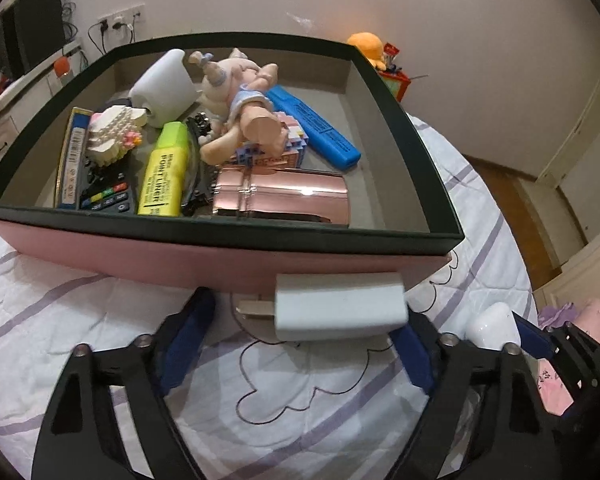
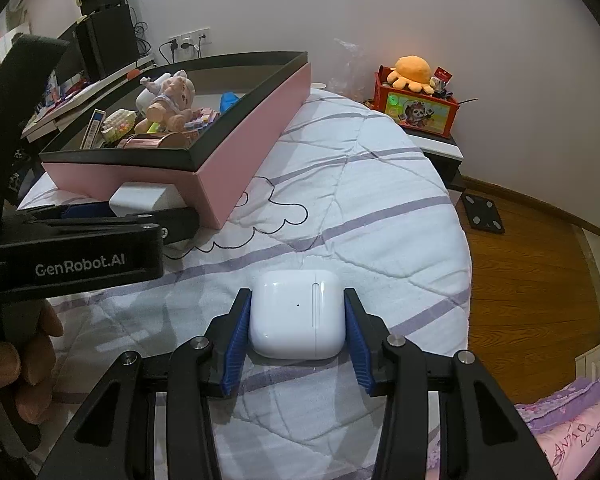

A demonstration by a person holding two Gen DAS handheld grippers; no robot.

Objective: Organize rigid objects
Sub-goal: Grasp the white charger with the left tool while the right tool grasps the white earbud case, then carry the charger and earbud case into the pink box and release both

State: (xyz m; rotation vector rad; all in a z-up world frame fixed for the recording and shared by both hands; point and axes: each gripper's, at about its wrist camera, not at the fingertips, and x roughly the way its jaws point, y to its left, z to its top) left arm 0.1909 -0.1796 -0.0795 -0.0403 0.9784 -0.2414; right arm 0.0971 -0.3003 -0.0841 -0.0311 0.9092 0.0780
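- Right tool [image 2: 298, 338]: its blue pads clamp a white earbud case [image 2: 297, 314] on both sides, holding it just above the quilted bed cover [image 2: 380, 208].
- Left tool [image 1: 300, 332]: a white charger plug [image 1: 338, 306] sits between its fingers. The pad at 3 o'clock touches the charger's end, while the pad at 9 o'clock stands clear of the metal prongs, so the tool is released rather than gripping.
- In the right wrist view the left tool appears at 9 o'clock, with a hand [image 2: 28, 364] around its handle at 8 o'clock.
- The charger plug lies on the bed cover, right up against the pink side of the box [image 1: 220, 258].
- The box, dark-rimmed and open on top, sits on the bed at 12 o'clock from the left tool.
- Inside the box, nearest first: a rose-gold case [image 1: 280, 196], a yellow highlighter [image 1: 164, 170] and a calculator [image 1: 108, 196] at 10 o'clock.
- Farther in: a white bead-brick figure [image 1: 114, 134], a doll [image 1: 240, 100], a blue marker [image 1: 314, 126] and a white cylinder [image 1: 164, 86] at the back wall.
- Beyond the bed, at 1 o'clock in the right wrist view, an orange plush octopus [image 2: 414, 72] sits on a red toy box [image 2: 418, 110].
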